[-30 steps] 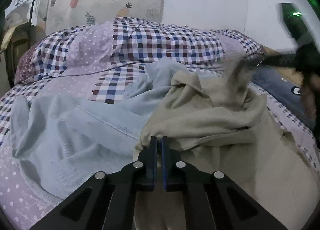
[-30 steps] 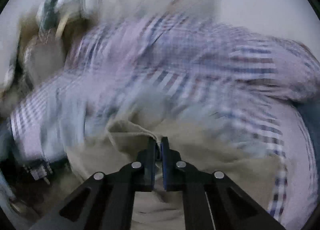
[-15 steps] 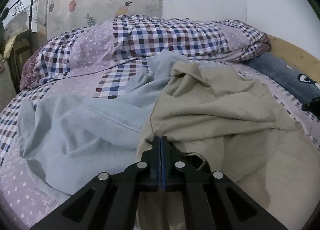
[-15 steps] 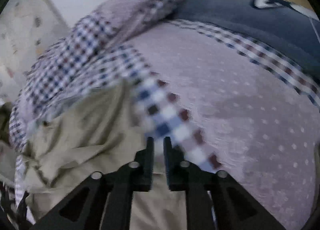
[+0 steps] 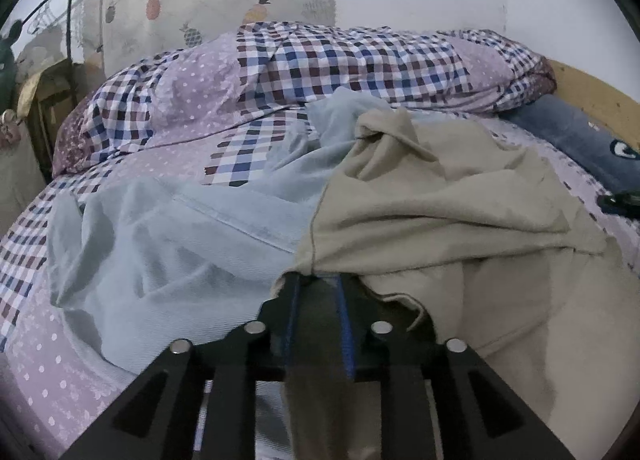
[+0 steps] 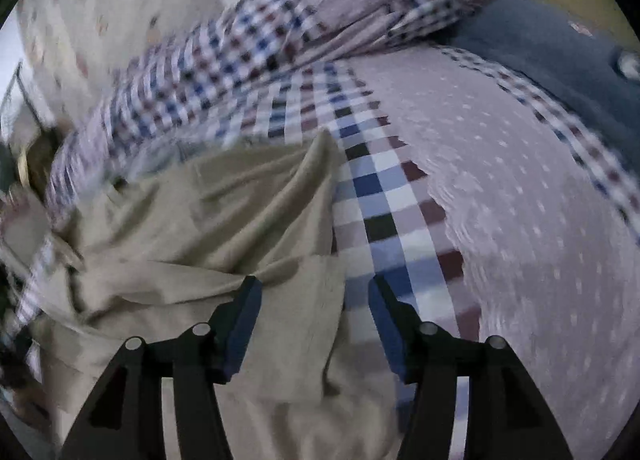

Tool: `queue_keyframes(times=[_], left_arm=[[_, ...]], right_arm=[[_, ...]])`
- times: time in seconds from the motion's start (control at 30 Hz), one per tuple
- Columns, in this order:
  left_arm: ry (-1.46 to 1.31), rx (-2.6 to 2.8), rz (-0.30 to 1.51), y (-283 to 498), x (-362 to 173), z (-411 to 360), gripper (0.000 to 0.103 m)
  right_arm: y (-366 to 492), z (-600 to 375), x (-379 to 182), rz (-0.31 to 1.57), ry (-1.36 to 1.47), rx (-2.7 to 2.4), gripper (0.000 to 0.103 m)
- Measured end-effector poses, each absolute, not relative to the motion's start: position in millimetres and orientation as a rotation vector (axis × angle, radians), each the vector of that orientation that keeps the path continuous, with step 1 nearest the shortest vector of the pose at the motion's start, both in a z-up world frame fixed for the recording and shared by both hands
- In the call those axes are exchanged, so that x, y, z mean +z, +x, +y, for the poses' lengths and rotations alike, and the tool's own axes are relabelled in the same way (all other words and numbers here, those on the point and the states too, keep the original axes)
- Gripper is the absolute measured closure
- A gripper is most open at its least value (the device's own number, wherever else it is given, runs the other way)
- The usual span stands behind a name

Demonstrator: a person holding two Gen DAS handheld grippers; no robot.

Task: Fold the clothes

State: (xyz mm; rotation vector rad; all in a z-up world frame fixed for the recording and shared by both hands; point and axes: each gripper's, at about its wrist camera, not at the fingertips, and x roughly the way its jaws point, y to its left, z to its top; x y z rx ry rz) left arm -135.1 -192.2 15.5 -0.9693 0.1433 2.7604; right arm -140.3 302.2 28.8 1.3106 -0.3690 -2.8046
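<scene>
Left wrist view puts your left gripper [image 5: 318, 280] partly parted at the near hem of the beige garment [image 5: 440, 196], cloth draped loosely over its tips and not clearly pinched. That garment lies crumpled on the bed [image 5: 40, 348], overlapping the light blue garment [image 5: 160, 252], running away toward the bedding. Your right gripper [image 6: 314, 300] hangs wide and empty over its right edge [image 6: 334, 220]; reach slightly left to catch it.
</scene>
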Motion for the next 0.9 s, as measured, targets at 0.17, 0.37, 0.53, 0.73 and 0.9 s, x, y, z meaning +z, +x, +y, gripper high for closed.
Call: queue_keyframes(times=[0.17,0.37,0.53,0.73,0.9], left_arm=[[-0.964,2.769,0.139,-137,14,-193,0.100],[-0.767,2.878,-0.003,-114,31,-216,0.103],[-0.863,2.900,-0.107,-119,24,-232,0.103],[-0.844,2.830,-0.187,-118,24,-240,0.096],[-0.804,2.728,-0.086,-114,28,-223,0.056]], right_arm=[[-182,275,1,-0.104,1.427,-2.697,0.087],[-155,262,42,0.036,1.166,-2.835,0.099],[-182,290,17,-0.050,1.483,-2.946,0.085],[-155,274,37,-0.113,1.347,-3.013,0.056],[-120,203,44,0.120,1.126,-2.763,0.058]])
